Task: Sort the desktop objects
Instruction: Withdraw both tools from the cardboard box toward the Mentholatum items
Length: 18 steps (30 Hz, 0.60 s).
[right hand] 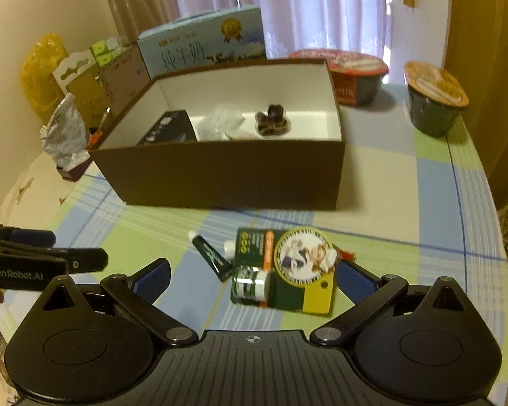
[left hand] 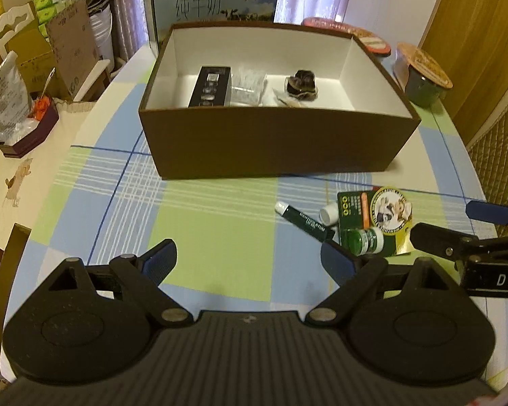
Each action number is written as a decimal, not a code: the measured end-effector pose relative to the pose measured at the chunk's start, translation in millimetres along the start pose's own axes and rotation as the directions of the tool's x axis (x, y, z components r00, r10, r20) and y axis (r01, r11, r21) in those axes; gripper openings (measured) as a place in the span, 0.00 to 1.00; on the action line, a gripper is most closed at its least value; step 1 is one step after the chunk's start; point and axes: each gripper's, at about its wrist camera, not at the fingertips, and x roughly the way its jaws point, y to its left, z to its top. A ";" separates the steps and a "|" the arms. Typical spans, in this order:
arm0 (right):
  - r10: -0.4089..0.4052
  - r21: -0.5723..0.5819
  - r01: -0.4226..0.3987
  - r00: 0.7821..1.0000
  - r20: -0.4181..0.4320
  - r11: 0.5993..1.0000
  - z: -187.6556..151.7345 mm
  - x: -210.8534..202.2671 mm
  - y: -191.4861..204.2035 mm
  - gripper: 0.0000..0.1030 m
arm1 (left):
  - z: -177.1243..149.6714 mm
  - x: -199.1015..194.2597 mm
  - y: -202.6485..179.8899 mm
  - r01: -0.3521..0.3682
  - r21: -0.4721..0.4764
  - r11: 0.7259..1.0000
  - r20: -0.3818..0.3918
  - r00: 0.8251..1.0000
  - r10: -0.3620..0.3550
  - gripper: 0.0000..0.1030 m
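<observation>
A brown box (left hand: 274, 142) with a white inside stands on the checked tablecloth; it also shows in the right wrist view (right hand: 227, 176). Inside lie a black case (left hand: 209, 86), a clear packet (left hand: 249, 84) and a dark hair clip (left hand: 301, 84). In front of the box lie a green tube (left hand: 303, 221), a green carded pack (left hand: 376, 216) and a small green bottle (left hand: 367, 240). My left gripper (left hand: 250, 262) is open and empty over bare cloth. My right gripper (right hand: 254, 275) is open, its fingers either side of the tube (right hand: 210, 253), bottle (right hand: 250, 284) and pack (right hand: 294, 264).
A blue milk carton (left hand: 213, 0) stands behind the box. A red-lidded bowl (right hand: 352, 74) and a dark cup with a brown lid (right hand: 433, 101) stand at the back right. Cartons and bags (left hand: 23, 67) crowd the left side. The table edge runs along the right.
</observation>
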 end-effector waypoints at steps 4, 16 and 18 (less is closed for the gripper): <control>-0.010 0.008 0.010 1.000 -0.029 1.000 -10.0 8.8 -3.7 0.98 | -1.9 7.7 0.7 -0.006 0.000 1.000 -0.016 1.000 0.006 0.87; -0.044 0.022 0.045 0.998 -0.051 0.999 -29.8 40.4 -6.7 0.97 | -10.4 48.3 -1.9 -0.009 0.016 1.000 -0.080 0.997 0.010 0.87; -0.042 0.015 0.043 0.998 -0.056 0.999 -31.4 45.4 -6.6 0.87 | -10.0 54.3 -1.9 -0.007 0.019 1.000 -0.087 0.996 0.008 0.87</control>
